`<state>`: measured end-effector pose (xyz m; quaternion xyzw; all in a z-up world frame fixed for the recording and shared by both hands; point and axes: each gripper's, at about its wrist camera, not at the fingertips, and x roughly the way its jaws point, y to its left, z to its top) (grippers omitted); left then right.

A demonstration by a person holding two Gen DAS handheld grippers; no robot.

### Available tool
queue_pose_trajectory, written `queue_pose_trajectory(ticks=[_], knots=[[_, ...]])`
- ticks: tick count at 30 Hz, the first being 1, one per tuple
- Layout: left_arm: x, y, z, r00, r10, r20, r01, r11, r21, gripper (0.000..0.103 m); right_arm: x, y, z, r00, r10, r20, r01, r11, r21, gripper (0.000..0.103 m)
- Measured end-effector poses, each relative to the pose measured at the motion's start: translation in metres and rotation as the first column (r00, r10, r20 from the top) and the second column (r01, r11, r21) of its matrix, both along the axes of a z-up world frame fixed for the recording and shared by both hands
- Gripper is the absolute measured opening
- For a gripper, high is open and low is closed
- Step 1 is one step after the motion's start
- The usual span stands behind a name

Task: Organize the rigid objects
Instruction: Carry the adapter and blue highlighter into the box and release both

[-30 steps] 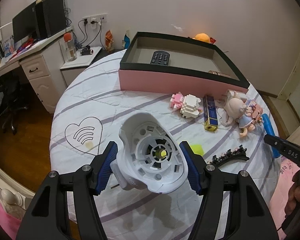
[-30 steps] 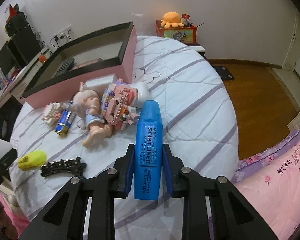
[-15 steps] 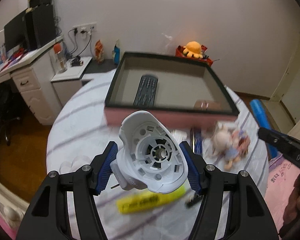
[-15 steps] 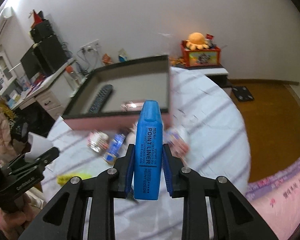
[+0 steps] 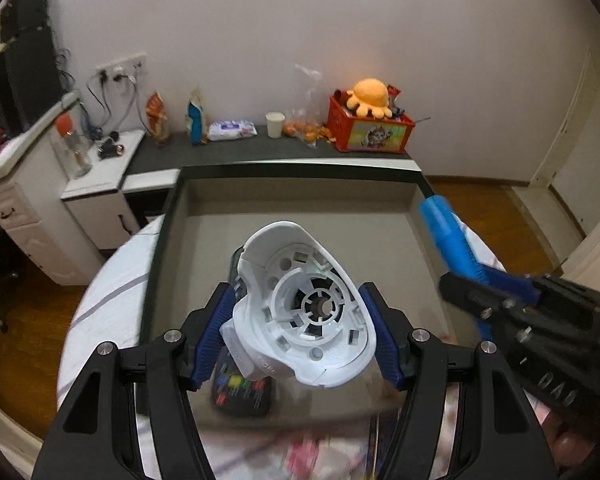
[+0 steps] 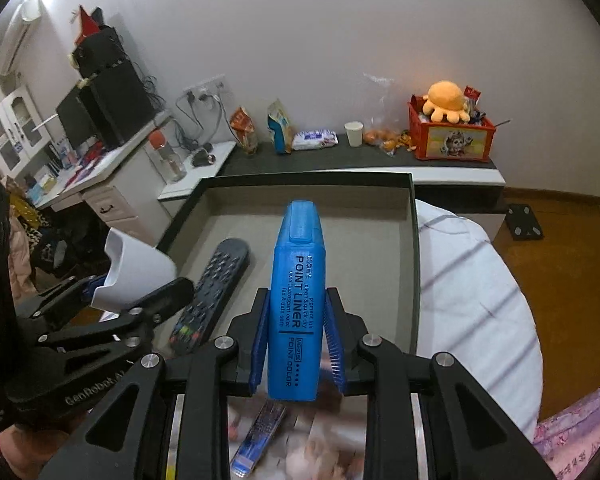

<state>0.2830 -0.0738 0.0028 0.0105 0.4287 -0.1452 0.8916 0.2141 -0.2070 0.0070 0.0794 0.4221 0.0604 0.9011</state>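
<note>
The left hand-held gripper [image 5: 302, 330] pinches a light, rigid, hollow white plastic housing [image 5: 304, 312] by its curved sides above the open box [image 5: 172, 216], while the right hand-held gripper [image 6: 296, 338] pinches a smooth blue highlighter [image 6: 298, 300] mid-barrel.

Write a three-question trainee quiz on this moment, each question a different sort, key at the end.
1. True or false: the box already holds a remote control.
2. Multiple choice: the right gripper is shut on a) a yellow marker b) a blue highlighter c) a hair clip.
3. Fill in: the left gripper is shut on a white plastic ___, held over the box.

Key: 1 true; 2 b; 3 housing, a round moulded shell with ribs inside.
</note>
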Motion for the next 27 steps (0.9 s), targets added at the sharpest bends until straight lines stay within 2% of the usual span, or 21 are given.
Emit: queue_pose_trajectory(ticks=[6,12,15,17,18,20,23,24,25,27], knots=[[0.042,-0.014,-0.03,0.997,0.001,-0.073,-0.001,1.0,0.009,0.065,0.039,-0.009,-0.03,0.995,-0.025,-0.092,0.024,1.0,-0.017,0.027],[0.059,-0.017,-0.056,0.991,0.005,-0.135,0.0,0.999,0.038,0.065,0.059,-0.011,-0.049,0.988,-0.031,-0.149,0.022,0.998,-0.064,0.027],[0.06,-0.018,-0.054,0.992,0.01,-0.126,-0.003,0.998,0.057,0.066,0.059,-0.007,-0.049,0.988,-0.034,-0.15,0.021,0.996,-0.086,0.027],[0.057,-0.016,-0.05,0.993,0.02,-0.115,-0.012,0.997,0.072,0.074,0.057,-0.006,-0.047,0.988,-0.037,-0.149,0.024,0.995,-0.093,0.028],[0.056,-0.014,-0.048,0.994,0.029,-0.106,-0.021,0.997,0.078,0.076,0.056,-0.006,-0.046,0.988,-0.041,-0.146,0.027,0.995,-0.1,0.031],[0.055,-0.007,-0.043,0.994,0.042,-0.098,-0.035,0.997,0.073,0.086,0.053,-0.009,-0.042,0.989,-0.059,-0.137,0.044,0.993,-0.113,0.047],[0.046,0.006,-0.03,0.996,0.058,-0.074,-0.055,0.998,0.037,0.096,0.043,-0.018,-0.031,0.992,-0.077,-0.102,0.069,0.994,-0.079,0.067],[0.041,0.01,-0.024,0.996,0.065,-0.06,-0.063,0.997,0.034,0.097,0.039,-0.019,-0.027,0.993,-0.073,-0.088,0.067,0.995,-0.069,0.071],[0.032,0.014,-0.016,0.997,0.071,-0.037,-0.07,0.997,0.026,0.098,0.035,-0.019,-0.022,0.994,-0.076,-0.075,0.071,0.995,-0.072,0.081],[0.019,0.02,-0.005,0.997,0.082,-0.004,-0.082,0.996,0.017,0.1,0.023,-0.017,-0.012,0.996,-0.077,-0.043,0.074,0.994,-0.076,0.081]])
